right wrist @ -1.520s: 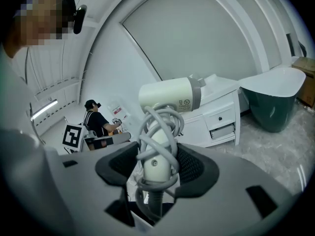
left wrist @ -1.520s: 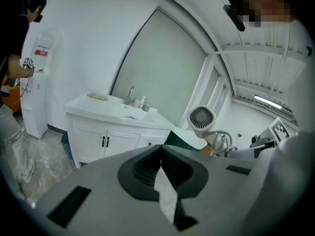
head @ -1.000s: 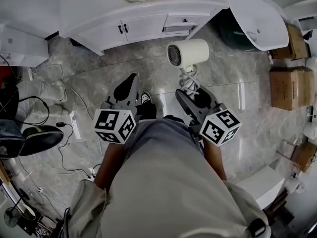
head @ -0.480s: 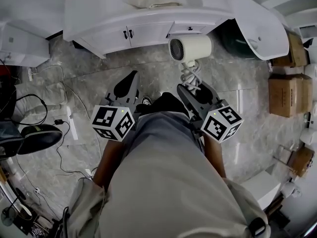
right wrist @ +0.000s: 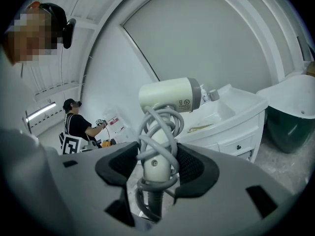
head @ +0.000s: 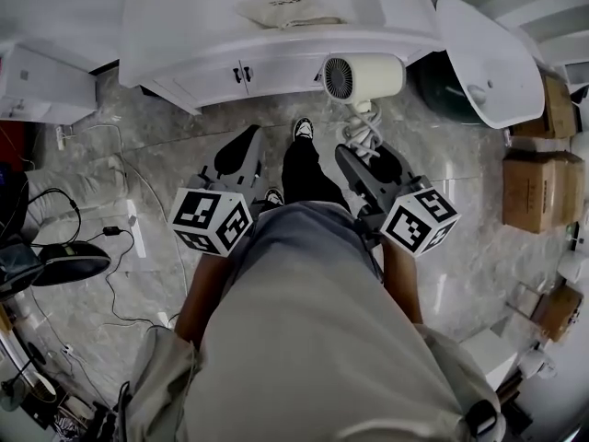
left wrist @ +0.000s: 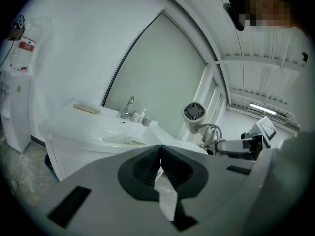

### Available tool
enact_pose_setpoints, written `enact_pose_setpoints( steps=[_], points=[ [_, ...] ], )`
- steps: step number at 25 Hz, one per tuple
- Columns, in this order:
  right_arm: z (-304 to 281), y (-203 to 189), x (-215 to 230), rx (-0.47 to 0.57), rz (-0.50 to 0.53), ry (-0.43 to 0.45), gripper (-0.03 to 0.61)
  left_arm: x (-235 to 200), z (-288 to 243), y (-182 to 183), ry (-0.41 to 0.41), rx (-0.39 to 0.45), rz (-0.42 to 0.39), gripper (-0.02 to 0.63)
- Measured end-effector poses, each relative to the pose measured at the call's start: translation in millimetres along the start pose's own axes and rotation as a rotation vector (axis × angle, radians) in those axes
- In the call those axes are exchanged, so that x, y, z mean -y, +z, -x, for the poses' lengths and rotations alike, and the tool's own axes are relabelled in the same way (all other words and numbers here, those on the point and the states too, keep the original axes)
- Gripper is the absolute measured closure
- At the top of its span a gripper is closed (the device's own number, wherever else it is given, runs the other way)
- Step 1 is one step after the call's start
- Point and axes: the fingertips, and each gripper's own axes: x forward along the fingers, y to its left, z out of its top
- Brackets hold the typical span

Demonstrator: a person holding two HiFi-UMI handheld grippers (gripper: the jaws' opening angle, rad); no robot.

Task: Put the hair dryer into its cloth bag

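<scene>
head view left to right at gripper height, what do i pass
left gripper → person's leg → right gripper, shut on the hair dryer → cardboard boxes

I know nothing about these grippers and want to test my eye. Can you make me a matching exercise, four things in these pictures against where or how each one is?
Things:
1. hair dryer
2. cloth bag
3. left gripper
4. cardboard boxes

Places or states:
A. jaws together, nothing between them
B. on the floor, at the person's right
C. lying on top of the white cabinet
D. handle clamped in the right gripper

Pairs: 1-D, 2-C, 3-A, 4-B
</scene>
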Motion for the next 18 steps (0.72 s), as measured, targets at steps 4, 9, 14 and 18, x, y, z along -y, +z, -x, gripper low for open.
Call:
enact_pose_setpoints(
  steps=[4,9,14,18],
  points=[
    [-15,26,25,-0.011,-0.002,0.005,0.336,-7,-30,16,0.011,-0.001,-0.001,0.606],
    [-48,63,62,-0.022,-0.016,0.0,0.336,-26,-81,36,0.028,-0.018,-0.001,0.606],
    [-76,89,98,-0.039,-0.032,0.008,0.336,-40,-128,46,0.037,-0.054,-0.009,0.606],
    [-95,115,123,-0.054,-0.032,0.024,0.336,-43,-168,52,0.019,-0.095,-0.03,0.606]
  ],
)
